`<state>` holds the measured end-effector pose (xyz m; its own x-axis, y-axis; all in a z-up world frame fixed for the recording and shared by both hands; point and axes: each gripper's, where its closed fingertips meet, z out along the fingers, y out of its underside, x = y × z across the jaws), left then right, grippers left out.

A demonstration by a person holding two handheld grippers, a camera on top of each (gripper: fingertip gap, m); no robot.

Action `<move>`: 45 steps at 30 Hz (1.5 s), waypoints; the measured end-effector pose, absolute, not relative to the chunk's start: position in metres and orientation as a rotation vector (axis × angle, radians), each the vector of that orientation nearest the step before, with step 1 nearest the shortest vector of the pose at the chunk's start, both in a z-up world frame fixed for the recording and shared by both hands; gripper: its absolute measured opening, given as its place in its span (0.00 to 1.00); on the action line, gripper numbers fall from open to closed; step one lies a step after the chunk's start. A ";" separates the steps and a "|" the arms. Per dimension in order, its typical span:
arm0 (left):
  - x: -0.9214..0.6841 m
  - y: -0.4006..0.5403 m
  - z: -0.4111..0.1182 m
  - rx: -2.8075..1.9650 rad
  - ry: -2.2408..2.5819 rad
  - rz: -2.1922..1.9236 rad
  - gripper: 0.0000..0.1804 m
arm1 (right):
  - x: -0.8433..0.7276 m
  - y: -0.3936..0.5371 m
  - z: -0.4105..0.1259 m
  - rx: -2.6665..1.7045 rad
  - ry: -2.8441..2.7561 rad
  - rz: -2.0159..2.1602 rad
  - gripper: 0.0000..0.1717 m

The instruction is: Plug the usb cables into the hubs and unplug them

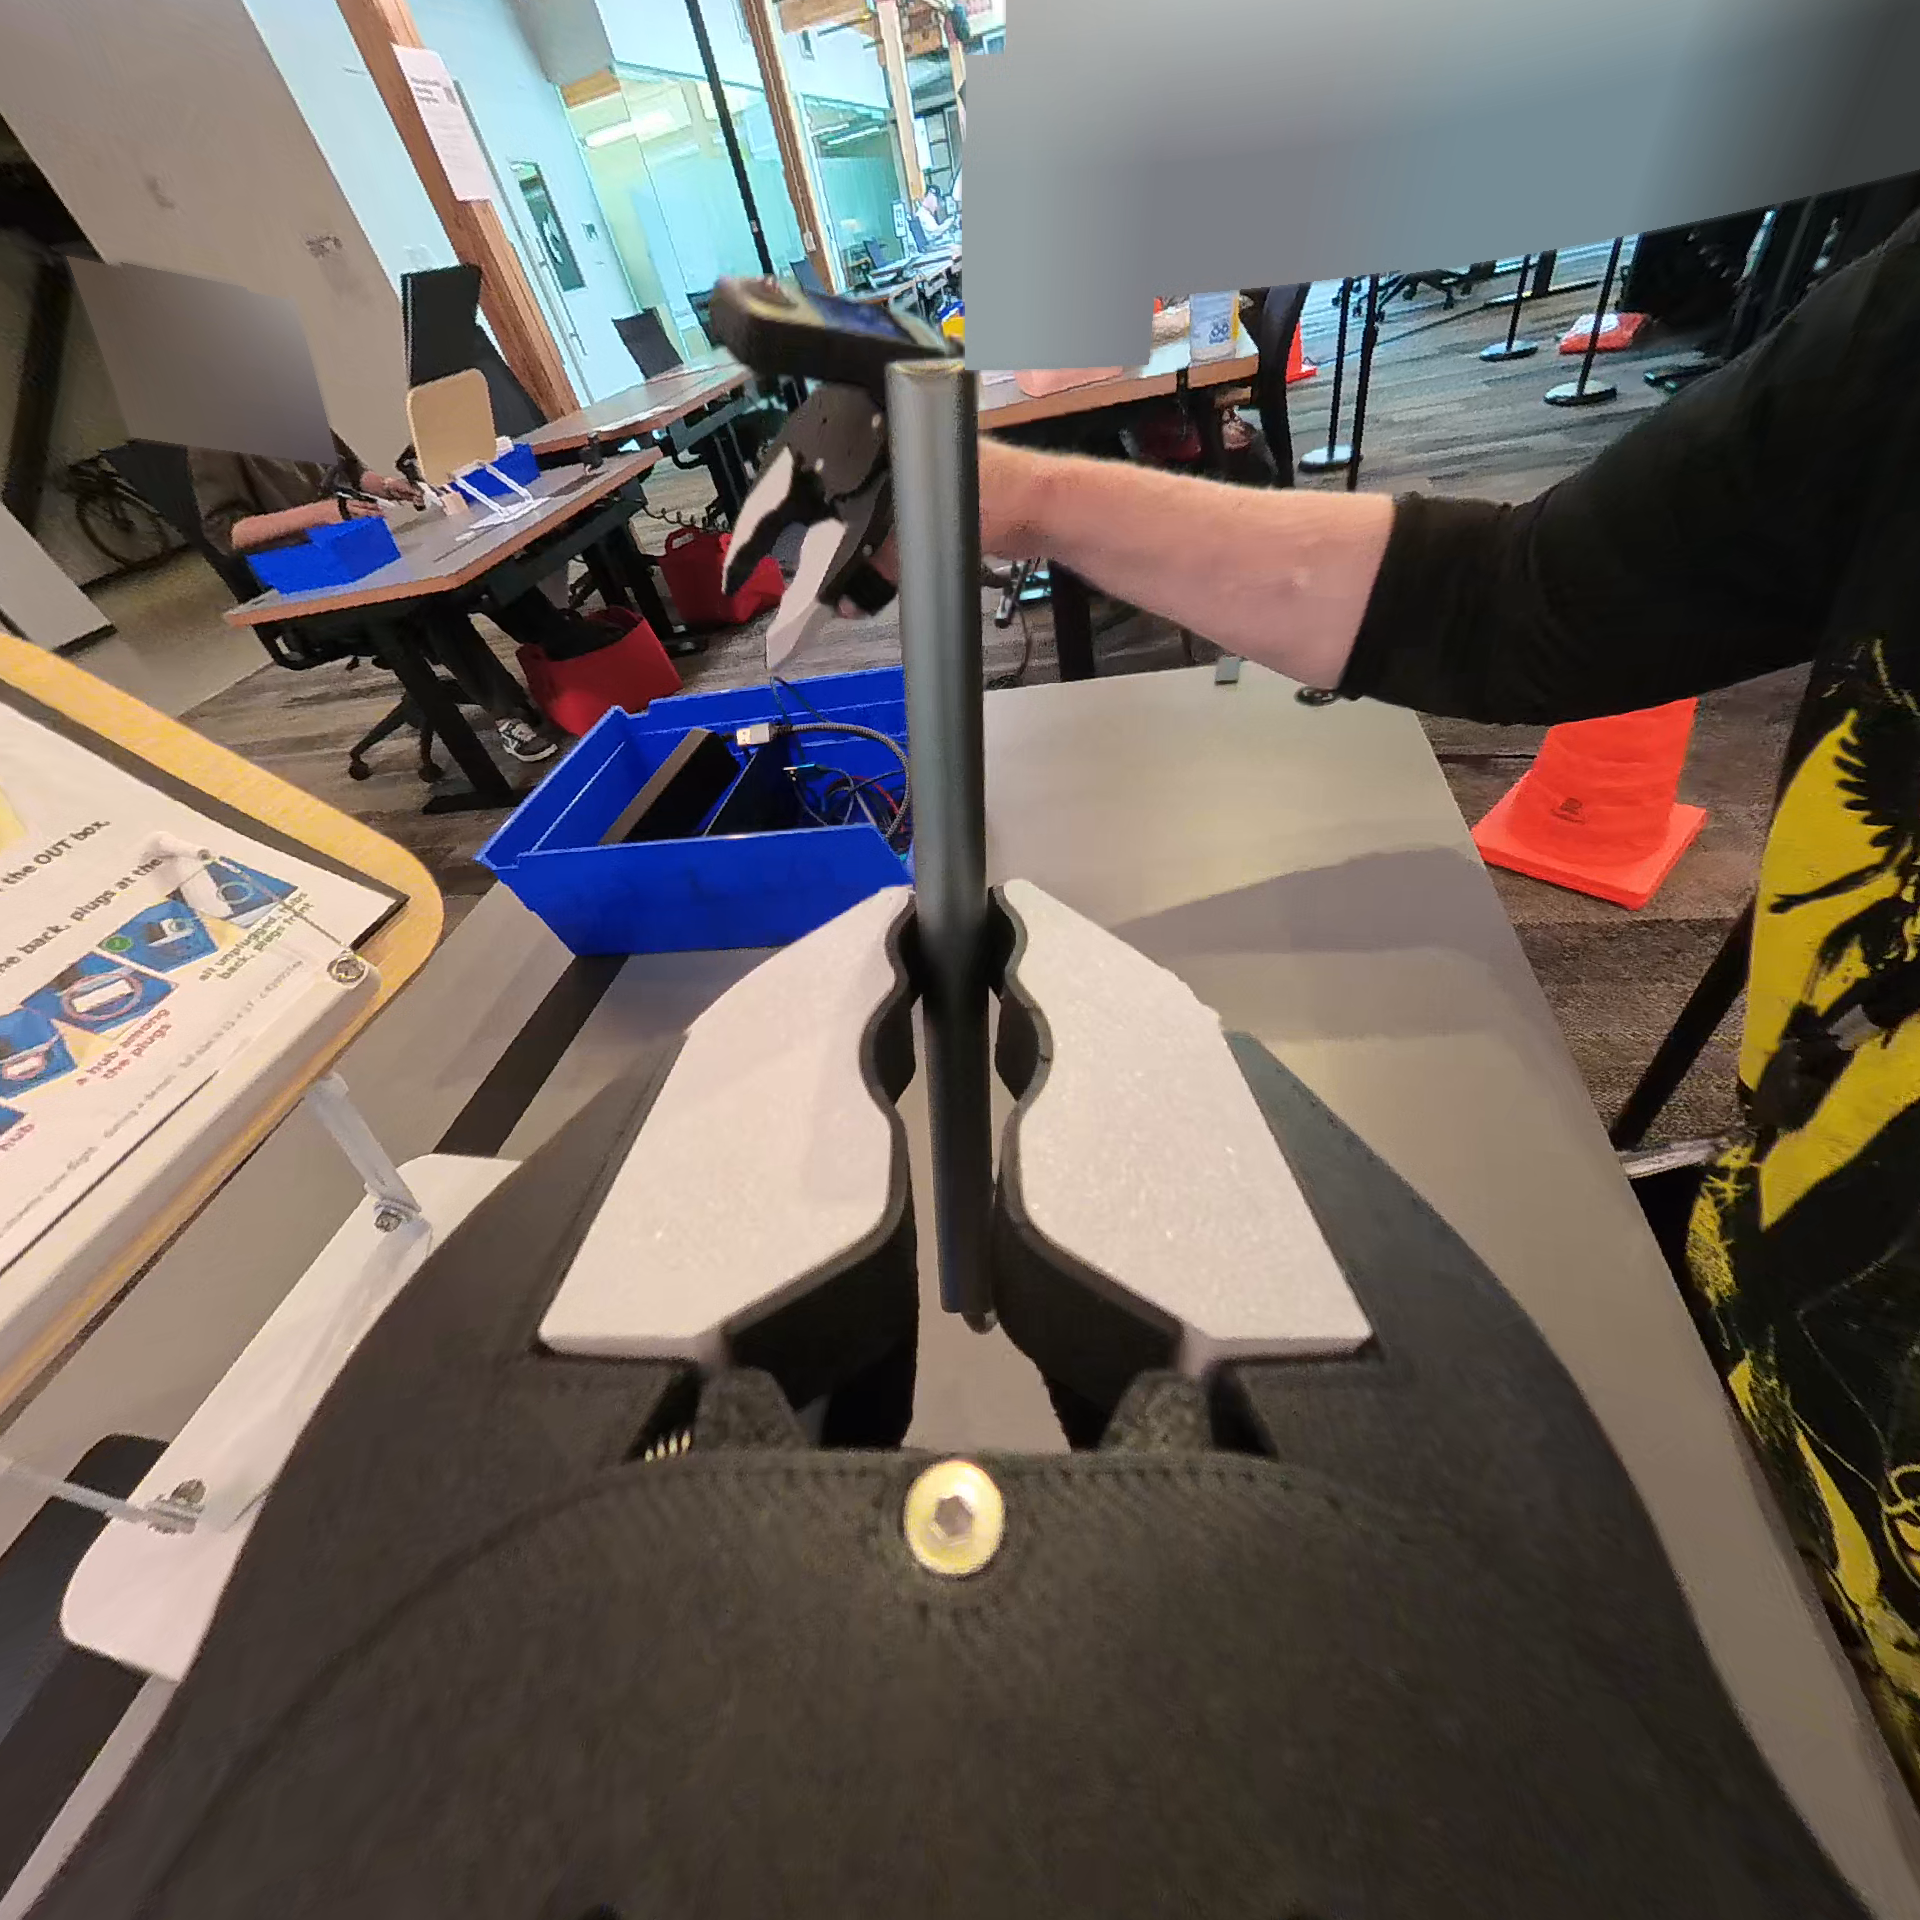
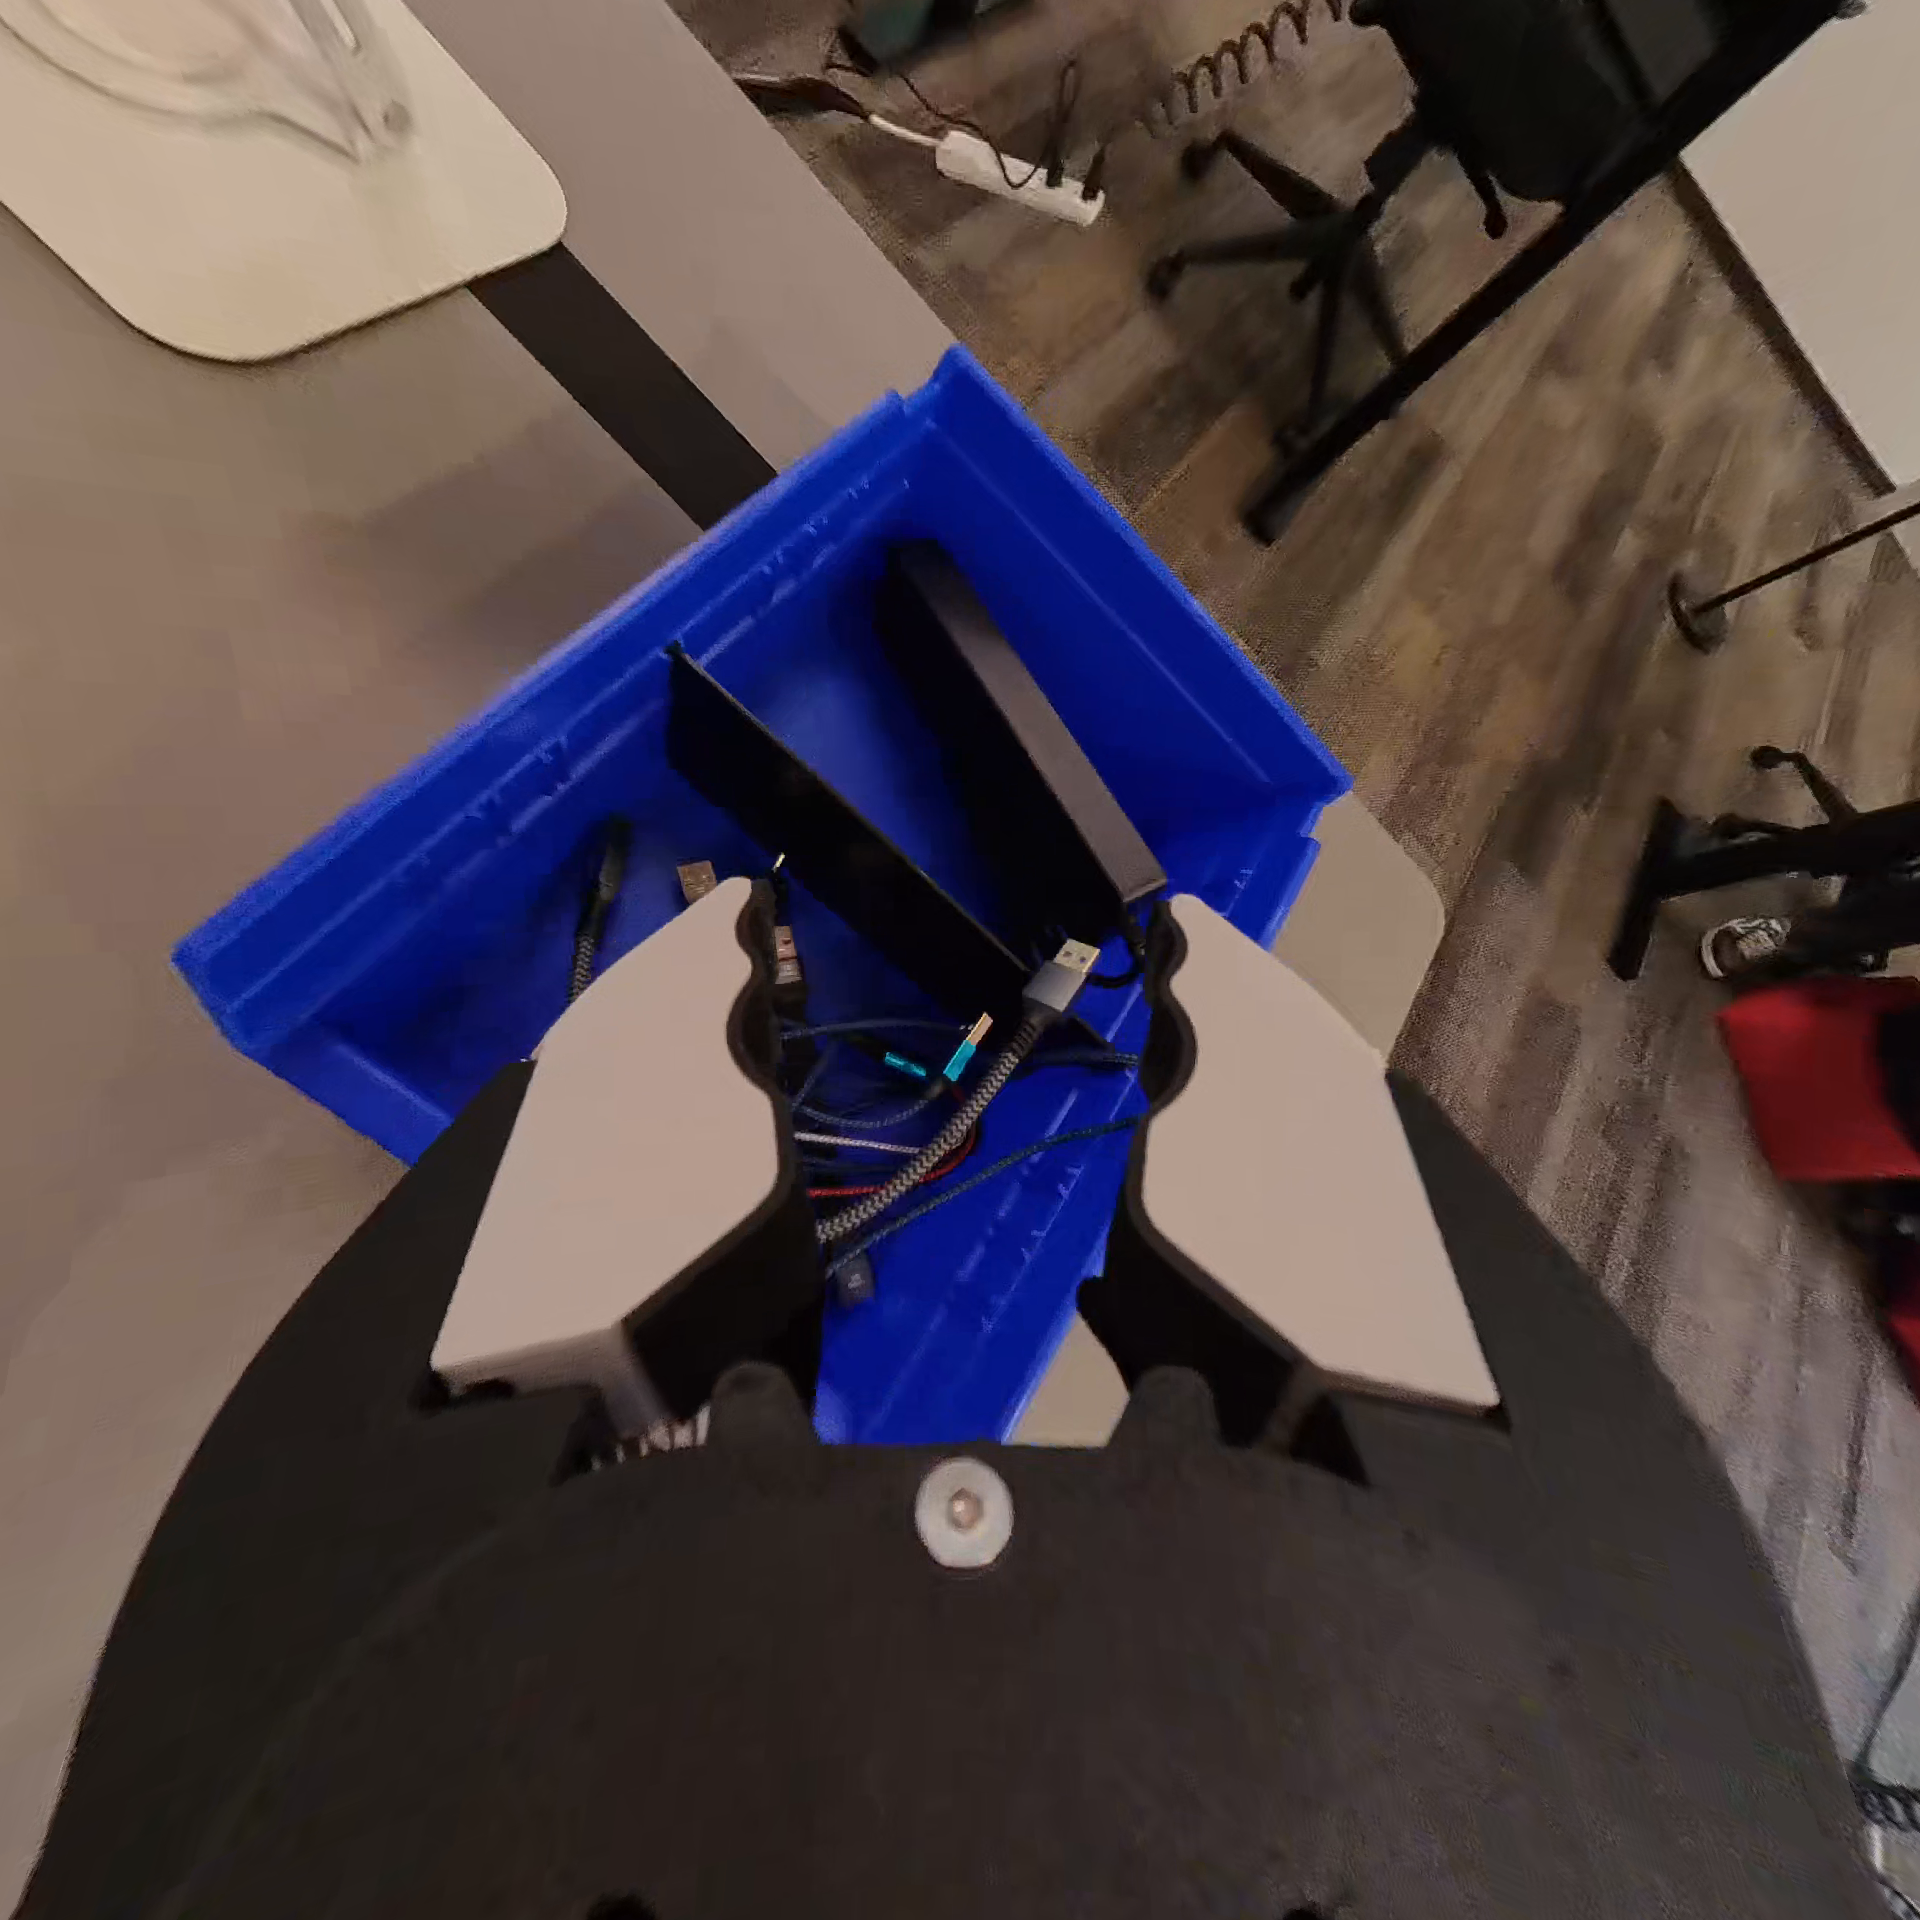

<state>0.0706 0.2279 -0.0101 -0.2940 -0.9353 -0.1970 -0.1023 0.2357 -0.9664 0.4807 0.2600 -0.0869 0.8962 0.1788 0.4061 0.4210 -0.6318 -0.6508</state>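
Observation:
My left gripper is shut on a long dark grey USB hub and holds it upright above the grey table. My right gripper is open and empty, hovering over the blue bin. It also shows in the left wrist view, above the bin. In the bin's near part lie several loose cables, among them a grey braided USB plug and a teal plug. A black divider crosses the bin. Another dark hub leans behind it.
An instruction board on a clear stand with a white base is at the left. An orange cone stands on the floor to the right. A person's arm reaches across behind the held hub. The bin sits at the table's far edge. Across from one pair of fingers to the other is roughly 45 cm.

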 end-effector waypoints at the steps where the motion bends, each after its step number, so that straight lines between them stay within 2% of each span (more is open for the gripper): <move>1: 0.074 0.227 -0.011 -0.989 1.619 -1.173 0.06 | 0.467 0.258 -0.079 -2.229 -0.445 -0.342 0.38; 5: 0.087 0.219 -0.012 -0.983 1.618 -1.200 0.06 | 0.341 0.245 -0.036 -1.995 -0.673 0.035 0.27; 12: 0.118 0.198 -0.034 -1.008 1.721 -1.228 0.06 | 0.116 0.210 -0.001 -1.606 -1.029 0.564 0.29; 13: 0.121 0.195 -0.038 -1.010 1.743 -1.205 0.06 | 0.102 0.207 0.003 -1.569 -1.043 0.606 0.26; 15: 0.123 0.188 -0.045 -0.999 1.787 -1.158 0.06 | 0.086 0.201 0.013 -1.504 -1.062 0.675 0.12; 16: 0.124 0.186 -0.045 -1.003 1.787 -1.148 0.06 | 0.084 0.198 0.013 -1.516 -1.084 0.677 0.05; 20: 0.128 0.182 -0.034 -1.012 1.737 -1.227 0.09 | 0.099 0.196 0.024 -1.554 -1.098 0.582 0.05; 22: 0.131 0.198 -0.026 -1.042 1.660 -1.174 0.23 | 0.126 0.204 0.046 -1.564 -1.034 0.470 0.05; 23: 0.131 0.207 -0.022 -1.057 1.617 -1.173 0.27 | 0.146 0.210 0.060 -1.562 -0.993 0.398 0.05; 27: 0.118 0.230 -0.027 -1.108 1.538 -1.277 0.17 | 0.246 0.241 0.111 -1.562 -0.787 0.091 0.05; 30: 0.111 0.237 -0.039 -1.136 1.517 -1.284 0.14 | 0.319 0.270 0.126 -1.567 -0.655 -0.098 0.05; 35: 0.105 0.245 -0.058 -1.181 1.545 -1.230 0.13 | 0.398 0.317 0.100 -1.561 -0.574 -0.102 0.05; 41: 0.099 0.258 -0.065 -1.220 1.523 -1.232 0.12 | 0.444 0.361 0.020 -1.712 -0.584 -0.017 0.05; 45: 0.099 0.263 -0.074 -1.242 1.530 -1.241 0.12 | 0.457 0.376 -0.034 -1.944 -0.523 0.195 0.05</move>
<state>0.0991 0.2627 -0.0738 -0.2074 -0.9783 0.0026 -0.2043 0.0407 -0.9781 0.4566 0.3761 -0.0342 0.8907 0.4437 0.0990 0.2698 -0.3406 -0.9007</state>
